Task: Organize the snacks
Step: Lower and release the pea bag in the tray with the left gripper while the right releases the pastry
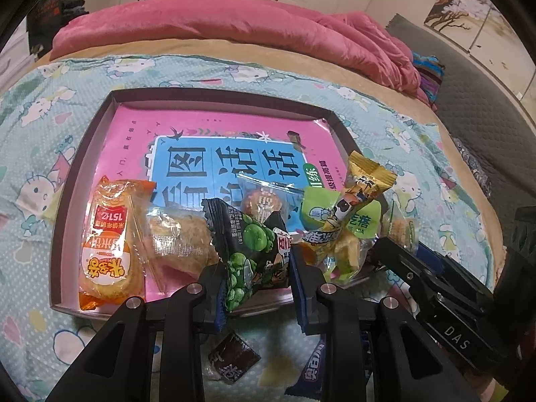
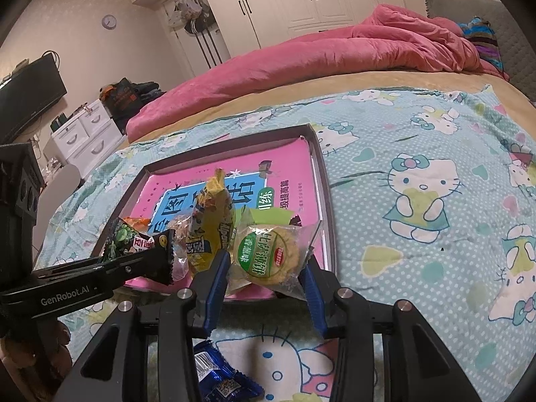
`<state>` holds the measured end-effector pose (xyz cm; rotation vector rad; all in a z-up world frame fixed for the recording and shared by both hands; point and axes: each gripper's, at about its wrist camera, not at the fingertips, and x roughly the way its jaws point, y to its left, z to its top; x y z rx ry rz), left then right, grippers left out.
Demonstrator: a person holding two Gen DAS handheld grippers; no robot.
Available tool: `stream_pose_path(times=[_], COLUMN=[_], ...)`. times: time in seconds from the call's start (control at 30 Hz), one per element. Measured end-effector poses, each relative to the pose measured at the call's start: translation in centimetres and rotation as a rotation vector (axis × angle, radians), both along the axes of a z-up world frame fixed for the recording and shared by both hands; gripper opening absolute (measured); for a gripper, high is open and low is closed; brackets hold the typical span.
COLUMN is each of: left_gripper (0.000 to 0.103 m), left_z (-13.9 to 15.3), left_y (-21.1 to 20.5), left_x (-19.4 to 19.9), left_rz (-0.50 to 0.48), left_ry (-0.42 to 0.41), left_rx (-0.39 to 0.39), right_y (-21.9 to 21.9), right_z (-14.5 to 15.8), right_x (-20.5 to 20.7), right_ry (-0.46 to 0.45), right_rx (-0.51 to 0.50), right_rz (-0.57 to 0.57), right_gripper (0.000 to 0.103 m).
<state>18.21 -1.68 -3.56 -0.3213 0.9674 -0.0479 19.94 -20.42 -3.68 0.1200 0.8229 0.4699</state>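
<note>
The left gripper [image 1: 258, 268], low in the left wrist view, has its jaws clamped tight on a black pea packet [image 1: 249, 251] held over the near edge of the tray [image 1: 87, 140]. The right gripper [image 2: 264, 268], at the bottom centre of its own view, is closed partway on a clear-wrapped round cookie [image 2: 266, 256], also above the tray's near edge. Largest is the bed [image 2: 418, 181] with its cat-print sheet, then the pink quilt [image 2: 301, 57] across the top. The tray fills mid-frame and holds a pink book [image 1: 207, 134], with an orange packet [image 1: 107, 231] at lower left and a yellow packet [image 1: 355, 201] at right. A blue packet [image 2: 221, 375] lies on the sheet at the bottom, outside the tray.
</note>
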Motion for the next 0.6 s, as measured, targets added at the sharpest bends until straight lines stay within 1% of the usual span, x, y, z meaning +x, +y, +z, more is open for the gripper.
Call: stream_pose_path(times=[0.37, 0.6], left_gripper=[0.032, 0.032], left_z=[-0.46, -0.64], left_y=[0.03, -0.02], left_x=[0.20, 0.27], left_rz=[0.002, 0.001], left_ry=[0.004, 0.005], left_rx=[-0.005, -0.007], right_y=[0.07, 0.49], right_z=[0.04, -0.12], right_x=[0.16, 0.20], right_ry=[-0.021, -0.037], right_rx=[-0.008, -0.031], right_rz=[-0.013, -0.004], right_gripper=[0.043, 0.043])
